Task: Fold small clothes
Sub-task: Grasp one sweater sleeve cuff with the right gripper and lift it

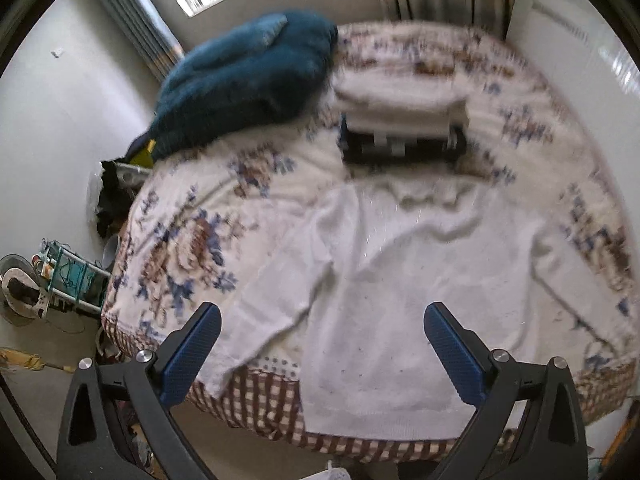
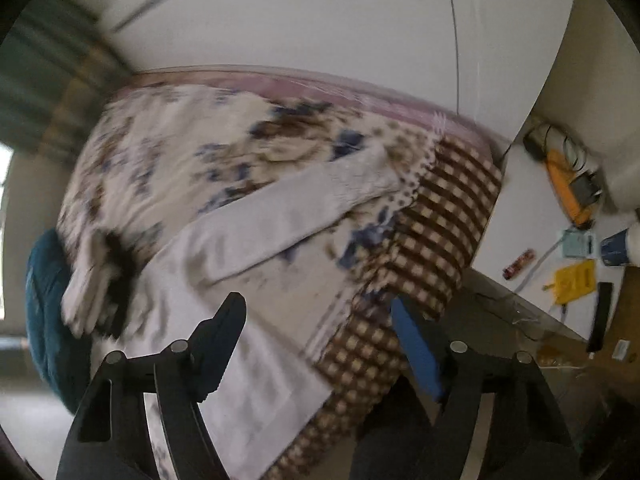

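A white long-sleeved top [image 1: 400,280] lies spread flat on the floral bedspread [image 1: 192,240], its hem at the near bed edge and its sleeves out to both sides. My left gripper [image 1: 322,344] is open and empty, hovering above the hem. In the right wrist view the same top [image 2: 248,236] shows with one sleeve stretched toward the bed corner. My right gripper [image 2: 320,332] is open and empty above the bed's edge. Both views are motion-blurred.
A stack of folded clothes [image 1: 400,120], white on top of dark, sits farther back on the bed beside a blue plush blanket [image 1: 248,80]. The floor at left holds a rack [image 1: 76,280] and clutter. A white table [image 2: 560,248] with small items stands at right.
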Motion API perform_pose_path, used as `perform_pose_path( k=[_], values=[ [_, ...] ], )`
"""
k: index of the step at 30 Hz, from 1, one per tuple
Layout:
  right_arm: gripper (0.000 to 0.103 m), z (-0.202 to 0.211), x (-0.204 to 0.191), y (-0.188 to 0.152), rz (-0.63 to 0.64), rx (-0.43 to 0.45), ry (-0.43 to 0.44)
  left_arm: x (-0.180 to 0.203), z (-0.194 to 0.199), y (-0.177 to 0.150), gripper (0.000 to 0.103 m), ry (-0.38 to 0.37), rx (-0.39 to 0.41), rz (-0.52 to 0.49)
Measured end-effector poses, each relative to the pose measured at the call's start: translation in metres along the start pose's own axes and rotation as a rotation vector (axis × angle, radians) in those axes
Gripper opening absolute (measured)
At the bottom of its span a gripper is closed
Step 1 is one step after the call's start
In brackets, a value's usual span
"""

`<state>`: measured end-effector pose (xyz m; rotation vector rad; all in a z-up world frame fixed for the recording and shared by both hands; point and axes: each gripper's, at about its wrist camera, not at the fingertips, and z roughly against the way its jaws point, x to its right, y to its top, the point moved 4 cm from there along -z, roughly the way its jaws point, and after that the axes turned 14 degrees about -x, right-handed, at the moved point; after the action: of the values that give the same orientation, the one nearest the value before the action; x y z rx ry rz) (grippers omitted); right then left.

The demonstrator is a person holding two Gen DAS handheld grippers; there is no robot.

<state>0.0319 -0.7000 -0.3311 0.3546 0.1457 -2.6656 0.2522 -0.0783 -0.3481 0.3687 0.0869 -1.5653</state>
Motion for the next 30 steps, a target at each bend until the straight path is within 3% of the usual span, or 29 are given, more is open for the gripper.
perform_pose_path(
  k=[4,7,10,14,15,17,18,21,25,30],
  values=[
    [0.077,-0.114,0.053,0.090,-0.196,-0.052,0.037,0.032,-0.080,0.011,0.103,0.033,-0.092,-0.012],
    [0.075,-0.173,0.078,0.131,-0.316,-0.036,0.085,0.049,-0.134,0.015,0.103,0.025,-0.143,0.002],
    [0.075,-0.225,0.095,0.160,-0.386,-0.046,0.080,0.064,-0.183,0.019,0.103,0.039,-0.210,0.022],
    [0.073,-0.270,0.107,0.176,-0.448,-0.051,0.090,0.087,-0.225,0.037,0.103,0.010,-0.234,0.056],
    [0.066,-0.274,0.108,0.178,-0.461,-0.016,0.087,0.093,-0.232,0.042,0.103,-0.006,-0.237,0.066],
    [0.038,-0.275,0.104,0.180,-0.457,0.048,0.053,0.098,-0.240,0.049,0.103,-0.029,-0.234,0.080],
    [0.018,-0.274,0.099,0.181,-0.437,0.073,0.033,0.100,-0.241,0.052,0.103,-0.039,-0.232,0.085],
    [0.016,-0.255,0.075,0.176,-0.370,0.140,-0.003,0.100,-0.245,0.060,0.103,-0.071,-0.221,0.101],
    [0.015,-0.205,0.032,0.169,-0.293,0.223,0.034,0.079,-0.252,0.071,0.103,-0.092,-0.201,0.128],
    [0.015,-0.134,-0.056,0.169,-0.110,0.316,0.046,0.038,-0.260,0.078,0.103,-0.123,-0.180,0.154]
  ],
)
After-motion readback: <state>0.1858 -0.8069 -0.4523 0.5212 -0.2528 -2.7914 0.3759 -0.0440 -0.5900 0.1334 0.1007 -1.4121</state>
